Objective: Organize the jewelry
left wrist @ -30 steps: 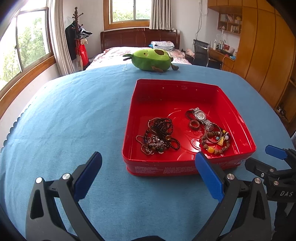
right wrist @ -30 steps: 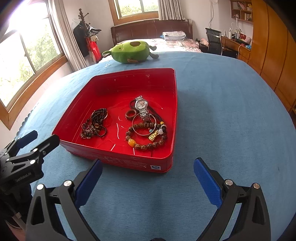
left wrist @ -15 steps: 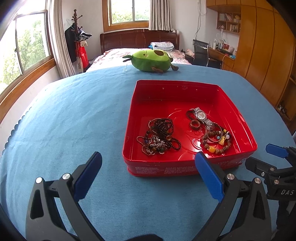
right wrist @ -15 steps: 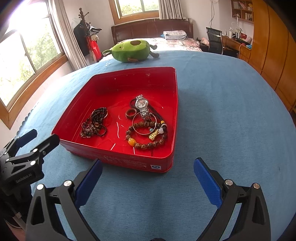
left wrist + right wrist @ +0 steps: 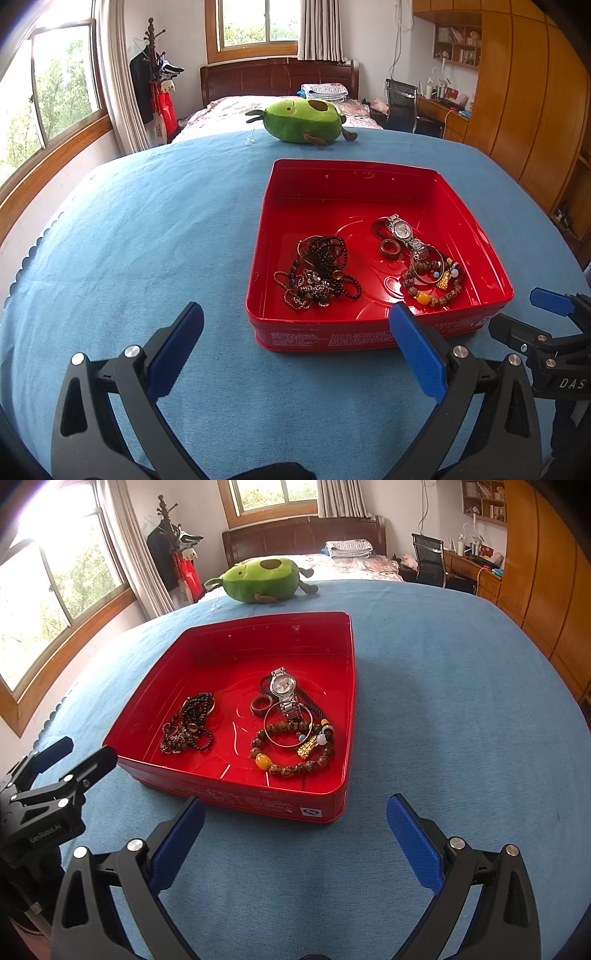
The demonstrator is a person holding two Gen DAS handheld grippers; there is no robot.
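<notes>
Both hand-held grippers spread wide, empty, red tin (image 5: 376,334) label (image 5: 311,812) visible only from right wrist

A home bedroom: bed (image 5: 277,107), coat rack (image 5: 155,74), wardrobe (image 5: 535,92).

"DAS" on right gripper (image 5: 554,325); "GenRobot.AI" on left gripper (image 5: 70,753)

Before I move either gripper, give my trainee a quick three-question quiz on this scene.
1. True or false: the left gripper holds a bracelet.
2. Inside the red tin, what lies nearest the wristwatch: A) wooden ring B) dark bead tangle C) avocado plush?
3. Fill in: the plush sits on the blue ____, beyond the tin.

Key: 1 false, both grippers' jaws are open and empty; 2 A; 3 tablecloth.
</notes>
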